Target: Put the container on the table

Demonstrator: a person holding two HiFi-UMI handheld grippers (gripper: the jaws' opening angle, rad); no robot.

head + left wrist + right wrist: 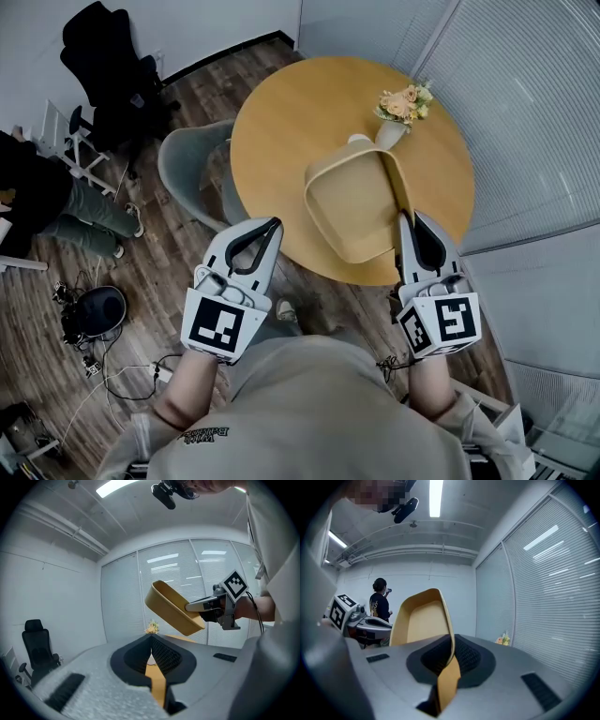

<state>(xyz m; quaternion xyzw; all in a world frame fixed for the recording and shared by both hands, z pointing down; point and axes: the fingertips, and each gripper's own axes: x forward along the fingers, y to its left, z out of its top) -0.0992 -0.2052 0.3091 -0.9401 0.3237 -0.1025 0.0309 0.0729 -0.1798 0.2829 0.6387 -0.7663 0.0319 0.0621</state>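
Note:
A tan rectangular container hangs tilted above the near right part of the round wooden table. My right gripper is shut on its right rim. In the right gripper view the container's wall runs between that gripper's jaws. The left gripper view shows the container in the air, held by the right gripper. My left gripper hovers off the table's near left edge, apart from the container. It is shut on nothing.
A white vase of flowers stands at the table's far right, just beyond the container. A grey chair is tucked in at the table's left. A black office chair, cables on the floor and a seated person are further left.

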